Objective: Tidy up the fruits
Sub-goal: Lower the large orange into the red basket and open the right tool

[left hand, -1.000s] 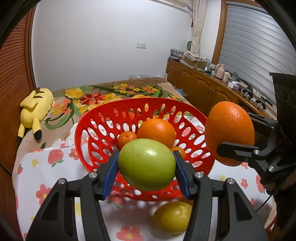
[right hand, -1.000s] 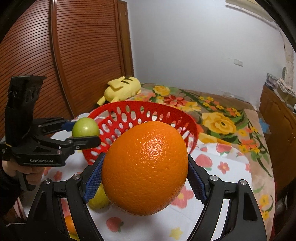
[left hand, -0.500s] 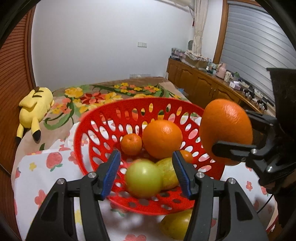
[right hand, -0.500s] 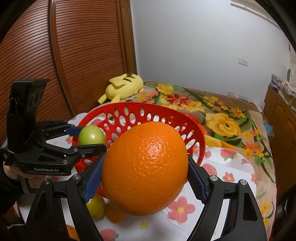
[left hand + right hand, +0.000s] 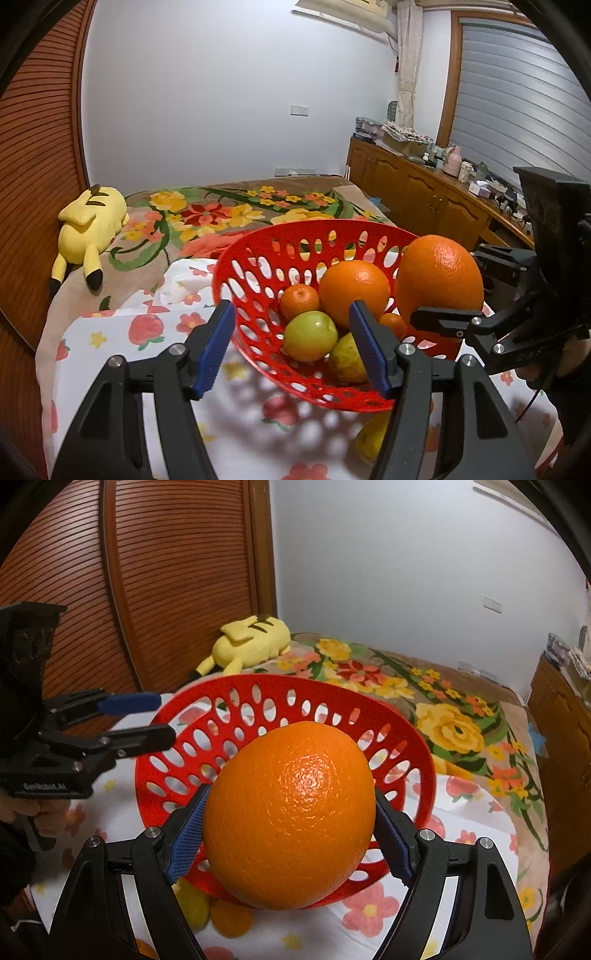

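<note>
A red perforated basket (image 5: 258,240) on the flowered cloth holds a green apple (image 5: 310,335), an orange (image 5: 354,291), a tangerine (image 5: 299,301) and a yellow-green fruit (image 5: 347,356). My left gripper (image 5: 291,314) hovers at the basket's near rim. Its jaws are opening, with nothing between the pads. My right gripper (image 5: 290,797) is shut on a large orange (image 5: 288,834) and holds it above the basket (image 5: 280,686). From the left wrist, that orange (image 5: 439,280) hangs over the basket's right side. The left gripper (image 5: 162,719) shows at the basket's left edge.
A lemon (image 5: 373,432) lies on the cloth in front of the basket, next to a small orange (image 5: 231,917). A yellow plush toy (image 5: 88,225) rests on the floral bedspread behind. Wooden cabinets (image 5: 424,192) line the right wall, and a slatted door (image 5: 166,572) stands on the left.
The left gripper let go of the green apple, which now lies in the basket, and its jaws have widened. The right gripper brought the large orange closer over the basket.
</note>
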